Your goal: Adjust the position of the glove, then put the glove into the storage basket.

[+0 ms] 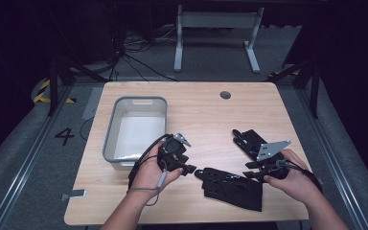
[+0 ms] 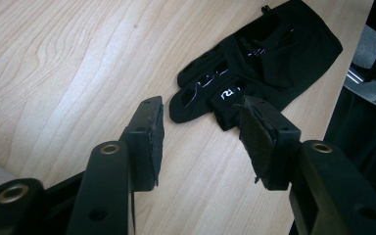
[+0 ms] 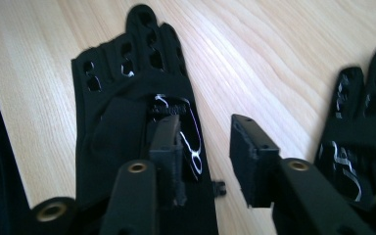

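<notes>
While both tools gape, the near glove (image 1: 230, 186) lies between them

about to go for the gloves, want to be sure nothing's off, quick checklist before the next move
1. Left gripper open, nothing between its jaws: ok.
2. Right gripper open: ok.
3. Near glove flat on the table, its finger end just ahead of the left gripper: ok.
4. Far glove partly under the right gripper; in the right gripper view one jaw is over the glove and the other over bare wood, so the grasp is not centred: not ok.
5. Grey bin open, set apart from both gloves: ok.
6. Whether either jaw already touches fabric: cannot tell.
</notes>
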Demonstrator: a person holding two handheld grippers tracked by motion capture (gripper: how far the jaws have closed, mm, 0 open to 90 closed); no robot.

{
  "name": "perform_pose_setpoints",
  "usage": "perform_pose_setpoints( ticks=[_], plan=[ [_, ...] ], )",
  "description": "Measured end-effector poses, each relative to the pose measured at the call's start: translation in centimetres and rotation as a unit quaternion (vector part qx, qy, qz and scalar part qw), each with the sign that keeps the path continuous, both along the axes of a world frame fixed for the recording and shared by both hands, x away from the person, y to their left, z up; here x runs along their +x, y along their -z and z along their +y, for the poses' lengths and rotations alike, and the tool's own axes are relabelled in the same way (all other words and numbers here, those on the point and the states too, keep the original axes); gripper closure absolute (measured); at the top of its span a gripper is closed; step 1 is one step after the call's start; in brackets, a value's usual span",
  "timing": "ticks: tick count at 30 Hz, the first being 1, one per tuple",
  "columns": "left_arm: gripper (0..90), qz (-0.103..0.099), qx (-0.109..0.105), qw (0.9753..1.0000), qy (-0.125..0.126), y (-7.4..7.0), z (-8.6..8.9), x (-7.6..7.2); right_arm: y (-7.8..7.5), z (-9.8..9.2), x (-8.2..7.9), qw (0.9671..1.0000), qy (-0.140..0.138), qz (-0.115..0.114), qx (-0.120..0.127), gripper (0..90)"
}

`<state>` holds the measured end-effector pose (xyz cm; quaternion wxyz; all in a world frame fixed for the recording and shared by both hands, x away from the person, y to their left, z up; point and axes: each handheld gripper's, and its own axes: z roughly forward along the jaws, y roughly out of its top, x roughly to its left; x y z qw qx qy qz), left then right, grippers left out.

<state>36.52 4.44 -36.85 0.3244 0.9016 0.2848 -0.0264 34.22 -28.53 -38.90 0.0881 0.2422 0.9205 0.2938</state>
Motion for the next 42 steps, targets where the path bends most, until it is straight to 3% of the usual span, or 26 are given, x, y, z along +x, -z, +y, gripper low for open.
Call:
perform_pose_setpoints(
  ticks=[6, 8, 12, 14, 15, 20, 23, 27, 38, 42],
  plan=[
    [51.3, 0.003, 0.01, 0.9999, 0.009, 0.4, -1.0, -0.2, -0.3, -0.9, -0.1, 0.9995, 0.029, 0.015, -0.002, 74.8],
    [51.7, 0.003, 0.01, 0.9999, 0.009, 0.5, -1.2, -0.3, -0.5, -1.7, 0.2, 0.9981, 0.061, 0.009, 0.003, 75.8],
    [53.0, -0.004, 0.005, 0.9999, 0.009, 0.7, -1.7, -0.4, -0.4, -3.3, 0.7, 0.9933, 0.115, 0.006, 0.016, 74.5],
    [53.8, -0.008, 0.004, 0.9999, 0.011, 0.9, -2.0, -0.4, -0.4, -3.6, 0.8, 0.9922, 0.123, 0.008, 0.018, 74.5],
    [56.4, -0.009, 0.004, 0.9998, 0.015, 1.4, -2.6, -0.3, -0.4, -4.4, 1.0, 0.9889, 0.146, 0.008, 0.025, 74.6],
    [61.9, -0.004, -0.004, 0.9996, 0.029, 2.5, -4.1, -0.3, -0.3, -5.3, 1.3, 0.986, 0.164, 0.009, 0.029, 74.6],
    [66.3, -0.005, -0.004, 0.9991, 0.042, 3.3, -5.3, -0.1, 0.1, -6.0, 1.6, 0.9821, 0.185, 0.009, 0.032, 74.5],
    [68.0, -0.006, 0.011, 0.9991, 0.04, 4.7, -6.3, 0.1, 0.4, -6.6, 1.8, 0.9789, 0.201, 0.008, 0.034, 74.0],
    [73.4, -0.001, 0.029, 0.9993, 0.025, 6.1, -6.5, 0.6, 0.6, -6.8, 2.1, 0.9785, 0.203, 0.006, 0.036, 74.0],
    [73.5, 0.002, 0.043, 0.9986, 0.031, 6.4, -6.6, 0.6, 0.6, -7.1, 2.5, 0.9754, 0.215, 0.004, 0.045, 74.9]
  ],
)
